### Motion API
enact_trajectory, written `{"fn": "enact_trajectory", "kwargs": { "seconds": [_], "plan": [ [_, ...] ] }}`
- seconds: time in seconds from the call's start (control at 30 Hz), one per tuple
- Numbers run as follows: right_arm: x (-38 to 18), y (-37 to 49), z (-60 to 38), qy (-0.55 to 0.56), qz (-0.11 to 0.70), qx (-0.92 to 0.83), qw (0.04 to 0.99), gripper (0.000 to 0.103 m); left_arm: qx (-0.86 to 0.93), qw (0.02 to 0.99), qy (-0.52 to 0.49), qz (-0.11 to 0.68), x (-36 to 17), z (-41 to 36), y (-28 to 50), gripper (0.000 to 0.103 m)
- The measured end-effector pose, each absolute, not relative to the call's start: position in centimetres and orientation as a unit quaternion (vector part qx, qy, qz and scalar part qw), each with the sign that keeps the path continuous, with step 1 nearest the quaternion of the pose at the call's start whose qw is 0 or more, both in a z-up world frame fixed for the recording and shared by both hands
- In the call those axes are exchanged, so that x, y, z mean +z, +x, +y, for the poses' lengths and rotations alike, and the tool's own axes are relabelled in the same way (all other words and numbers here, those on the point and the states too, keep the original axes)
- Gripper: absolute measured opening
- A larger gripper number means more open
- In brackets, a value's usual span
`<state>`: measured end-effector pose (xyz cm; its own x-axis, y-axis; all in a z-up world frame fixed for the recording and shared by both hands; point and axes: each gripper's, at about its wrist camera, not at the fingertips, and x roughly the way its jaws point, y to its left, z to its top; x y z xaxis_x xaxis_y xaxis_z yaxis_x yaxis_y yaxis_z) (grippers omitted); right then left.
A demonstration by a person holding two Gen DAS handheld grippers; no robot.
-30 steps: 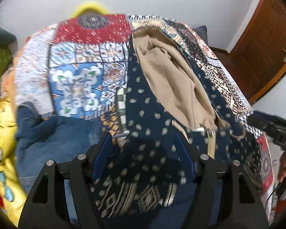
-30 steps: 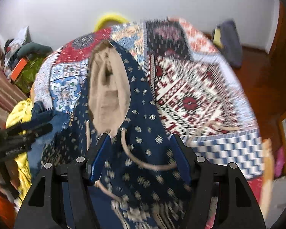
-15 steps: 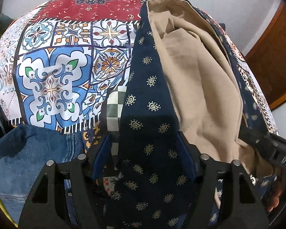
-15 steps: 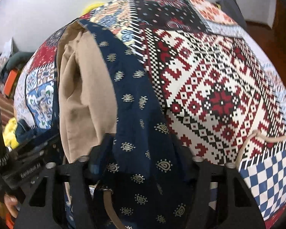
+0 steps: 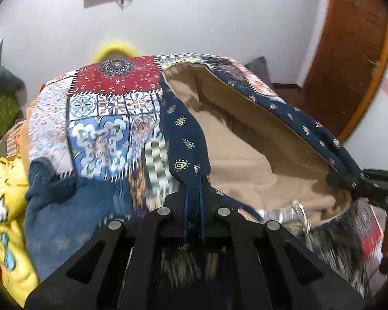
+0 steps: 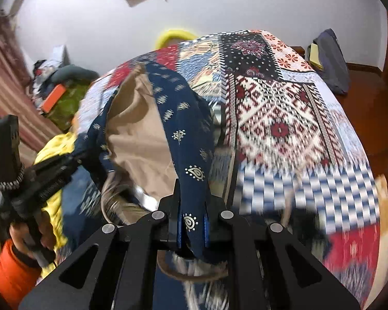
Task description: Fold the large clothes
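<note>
A navy patterned garment (image 5: pixel 186 139) with a beige lining (image 5: pixel 240 149) hangs lifted above the patchwork bedspread (image 5: pixel 111 103). My left gripper (image 5: pixel 192 196) is shut on one edge of its waist opening. My right gripper (image 6: pixel 192 206) is shut on the opposite edge of the garment (image 6: pixel 183 118). The opening is stretched between the two, with the lining (image 6: pixel 139 139) showing inside. The right gripper shows in the left wrist view (image 5: pixel 359 183), and the left gripper in the right wrist view (image 6: pixel 54 165). The garment's lower part is hidden below the grippers.
A blue denim piece (image 5: pixel 72 206) and a yellow garment (image 5: pixel 5 206) lie at the bed's left. A wooden door (image 5: pixel 354 51) stands at right. A dark bag (image 6: pixel 328 59) sits on the floor beyond the bed. Clutter (image 6: pixel 62 90) lies along the left wall.
Both grippers closed on the garment's waist edges and lifted it up off the bed. The opening now hangs stretched between them, and the view has pulled back.
</note>
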<state>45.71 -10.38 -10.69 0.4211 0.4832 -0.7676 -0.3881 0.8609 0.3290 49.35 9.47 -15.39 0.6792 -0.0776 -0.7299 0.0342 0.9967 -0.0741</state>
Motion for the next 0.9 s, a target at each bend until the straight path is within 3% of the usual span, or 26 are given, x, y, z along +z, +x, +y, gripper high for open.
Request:
{"fn": "enact_trajectory", "kwargs": {
  "seconds": [0.17,0.37,0.47,0.53,0.7,0.8,0.9],
  "plan": [
    [-11.5,40.0,-11.4,0.042,0.478,0.268,0.835,0.01,-0.056,0.907,-0.012,0.417,-15.9,8.7,41.8,0.006],
    [-13.9,36.9,-12.0,-0.004,0.501,0.216,0.838,0.014,-0.053,0.88,0.017,0.472,-20.2,8.3,38.1,0.007],
    [-14.6,37.1,-12.1,-0.023,0.535,0.205,0.819,0.021,-0.037,0.866,0.013,0.498,-21.7,8.2,37.2,0.027],
    [-14.3,36.9,-12.3,-0.03,0.543,0.201,0.815,0.03,-0.04,0.864,-0.003,0.503,-22.0,8.5,36.4,0.052],
    [-11.4,35.8,-11.9,-0.054,0.522,0.206,0.826,0.049,-0.056,0.872,-0.027,0.485,-19.6,9.4,36.0,0.054],
    [-10.1,36.3,-10.9,-0.057,0.497,0.219,0.838,0.054,-0.054,0.884,-0.047,0.462,-17.4,10.2,37.2,0.063],
    [-9.7,37.8,-8.9,-0.064,0.484,0.23,0.842,0.054,-0.044,0.894,-0.061,0.443,-15.6,11.5,39.2,0.065]
  ]
}}
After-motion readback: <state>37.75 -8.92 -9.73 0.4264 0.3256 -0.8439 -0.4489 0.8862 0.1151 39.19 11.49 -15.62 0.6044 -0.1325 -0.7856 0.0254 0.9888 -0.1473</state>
